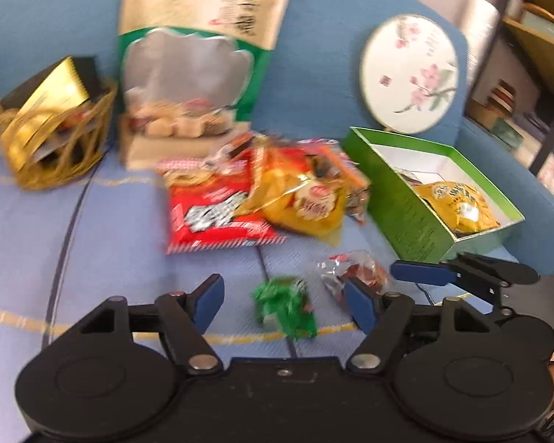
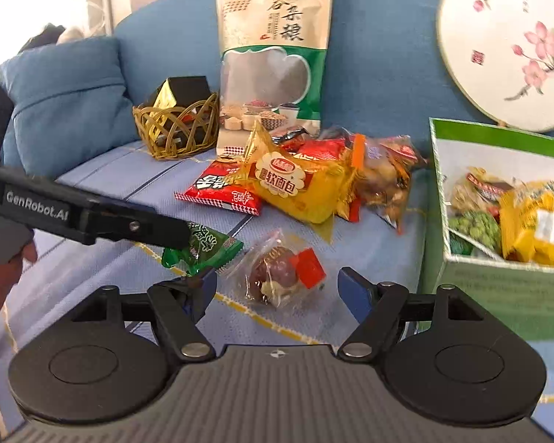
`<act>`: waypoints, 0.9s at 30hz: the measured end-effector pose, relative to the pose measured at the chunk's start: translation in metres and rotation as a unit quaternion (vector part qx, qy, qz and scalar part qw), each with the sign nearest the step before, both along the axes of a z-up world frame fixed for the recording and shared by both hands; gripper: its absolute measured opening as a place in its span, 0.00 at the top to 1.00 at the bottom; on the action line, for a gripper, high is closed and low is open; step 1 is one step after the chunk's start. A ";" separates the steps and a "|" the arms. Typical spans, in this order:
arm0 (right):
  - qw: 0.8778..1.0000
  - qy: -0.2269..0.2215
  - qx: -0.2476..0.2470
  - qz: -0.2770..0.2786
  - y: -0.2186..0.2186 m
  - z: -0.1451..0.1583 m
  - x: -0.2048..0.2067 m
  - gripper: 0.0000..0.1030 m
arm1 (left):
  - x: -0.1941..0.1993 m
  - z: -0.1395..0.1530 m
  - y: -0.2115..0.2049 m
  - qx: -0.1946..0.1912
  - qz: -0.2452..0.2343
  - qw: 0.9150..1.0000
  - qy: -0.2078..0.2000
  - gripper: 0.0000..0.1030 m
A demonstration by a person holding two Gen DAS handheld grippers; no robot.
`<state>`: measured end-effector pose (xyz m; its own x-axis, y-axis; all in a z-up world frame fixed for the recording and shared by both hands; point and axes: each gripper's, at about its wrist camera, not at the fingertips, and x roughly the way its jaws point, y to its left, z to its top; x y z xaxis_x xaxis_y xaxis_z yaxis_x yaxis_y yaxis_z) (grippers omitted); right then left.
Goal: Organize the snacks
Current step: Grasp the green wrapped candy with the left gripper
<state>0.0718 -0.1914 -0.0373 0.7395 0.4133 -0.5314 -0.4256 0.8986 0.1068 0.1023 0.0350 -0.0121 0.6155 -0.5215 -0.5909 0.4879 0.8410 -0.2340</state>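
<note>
A small green snack packet [image 1: 286, 304] [image 2: 203, 249] lies on the blue sofa seat between the open jaws of my left gripper [image 1: 288, 301], whose fingers [image 2: 136, 227] reach in from the left in the right wrist view. A clear packet with a brown snack and red tag [image 2: 282, 275] [image 1: 354, 273] lies between the open jaws of my right gripper [image 2: 277, 291]. A pile of red [image 1: 221, 217] and yellow [image 2: 299, 188] snack bags lies behind. A green box [image 1: 421, 217] [image 2: 498, 280] at the right holds several snacks.
A woven basket [image 1: 55, 136] [image 2: 177, 129] with a black-gold box stands at the back left, next to a tall grain bag [image 2: 273, 59] leaning on the sofa back. A round flowered fan [image 1: 410, 74] leans behind the box. A blue cushion [image 2: 66, 96] lies at the left. Shelves [image 1: 528, 74] stand to the right.
</note>
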 end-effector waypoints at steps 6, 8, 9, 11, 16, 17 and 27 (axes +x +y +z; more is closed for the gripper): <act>1.000 0.006 -0.017 0.010 0.007 -0.004 0.011 0.00 | 0.023 -0.019 -0.011 0.008 -0.012 0.999 0.036 0.00; 1.000 0.011 -0.009 0.000 0.004 -0.004 0.011 0.21 | 0.026 -0.024 -0.008 0.007 -0.004 0.999 0.049 0.30; 1.000 0.016 0.000 -0.004 0.002 -0.003 0.012 0.24 | 0.025 -0.024 -0.007 0.013 -0.004 0.999 0.047 0.41; 1.000 0.021 0.009 -0.011 -0.001 0.000 0.011 0.31 | 0.023 -0.021 -0.004 0.011 -0.005 0.998 0.059 0.42; 1.000 0.000 0.019 -0.023 -0.008 0.015 -0.001 0.54 | 0.013 -0.001 0.004 -0.022 0.014 0.997 0.066 0.45; 0.999 -0.008 0.027 -0.028 -0.013 0.021 -0.003 0.71 | 0.011 0.006 0.003 -0.031 0.012 0.997 0.063 0.45; 0.994 -0.043 0.073 -0.064 -0.071 0.044 -0.014 0.77 | 0.000 0.067 -0.055 -0.085 -0.037 0.996 -0.001 0.44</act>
<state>0.0575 -0.2622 0.0067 0.8312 0.3807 -0.4051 -0.3212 0.9237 0.2090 0.1028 -0.0196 0.0552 0.5729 -0.6574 -0.4895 0.5474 0.7514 -0.3685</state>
